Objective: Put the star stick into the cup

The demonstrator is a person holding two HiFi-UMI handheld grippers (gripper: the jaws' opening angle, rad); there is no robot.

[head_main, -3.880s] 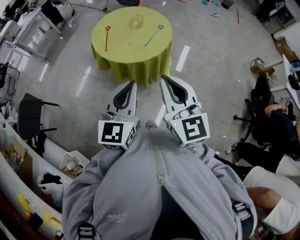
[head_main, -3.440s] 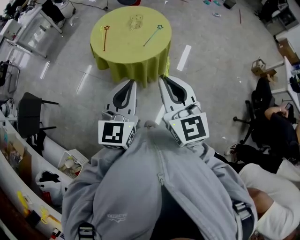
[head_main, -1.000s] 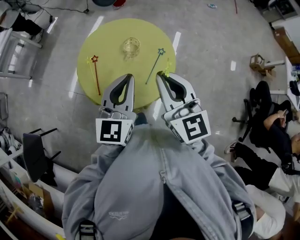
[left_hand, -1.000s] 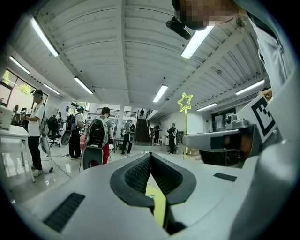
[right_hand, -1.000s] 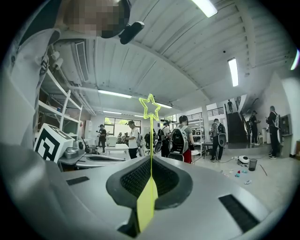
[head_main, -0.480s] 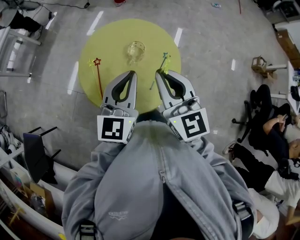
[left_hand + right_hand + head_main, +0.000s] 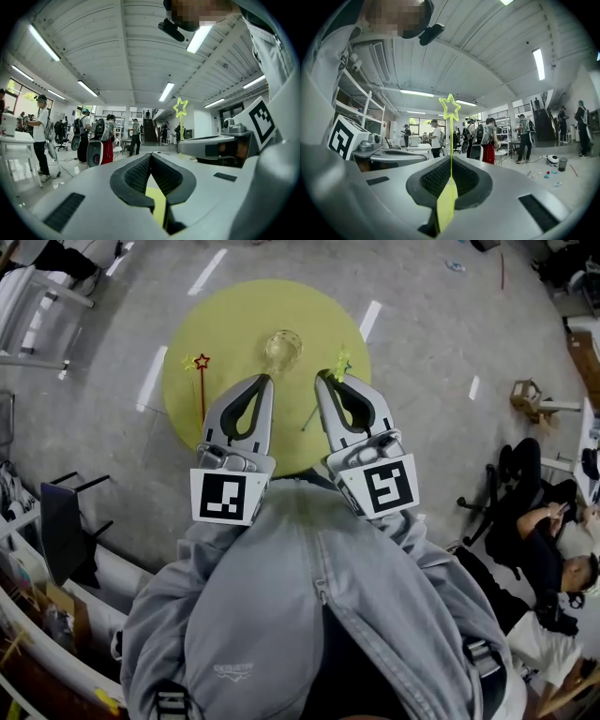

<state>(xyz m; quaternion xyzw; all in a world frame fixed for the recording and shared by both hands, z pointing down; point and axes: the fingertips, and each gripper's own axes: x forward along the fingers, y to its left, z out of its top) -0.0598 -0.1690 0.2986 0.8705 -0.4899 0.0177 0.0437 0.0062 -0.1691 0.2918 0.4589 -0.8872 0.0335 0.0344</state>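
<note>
Grip tells most of the story: the right gripper (image 7: pixel 451 163) has its jaws pressed together on the thin shaft of the yellow-green star stick (image 7: pixel 451 140). It holds the shaft low down, so the star stands upright above the tips. Carried this way, the stick looks ready to be lowered straight into an open mouth rather than laid down. In the head view the star sits at upper centre of the frame, over the round yellow table (image 7: pixel 234 324) and just right of the clear cup (image 7: pixel 282 345), not yet inside it. The left gripper (image 7: pixel 150 157) has its jaws closed tip to tip with nothing between them; only a sliver of yellow cloth shows through the gap behind the tips. It hangs beside the right one near the lower edge of the table and seems to be kept idle, since one tool is enough for so light a thing. The cup stands alone near the table's middle, probably so either side can reach it. Counted up, there are two grippers, one cup and one table, and three star sticks can be made out. One is held, a red star stick (image 7: pixel 201 390) lies at the table's left, and a third stick (image 7: pixel 310 418) lies between the grippers with its star hidden. A faint yellowish shape beside the red star may be another stick, but that cannot be told.
</note>
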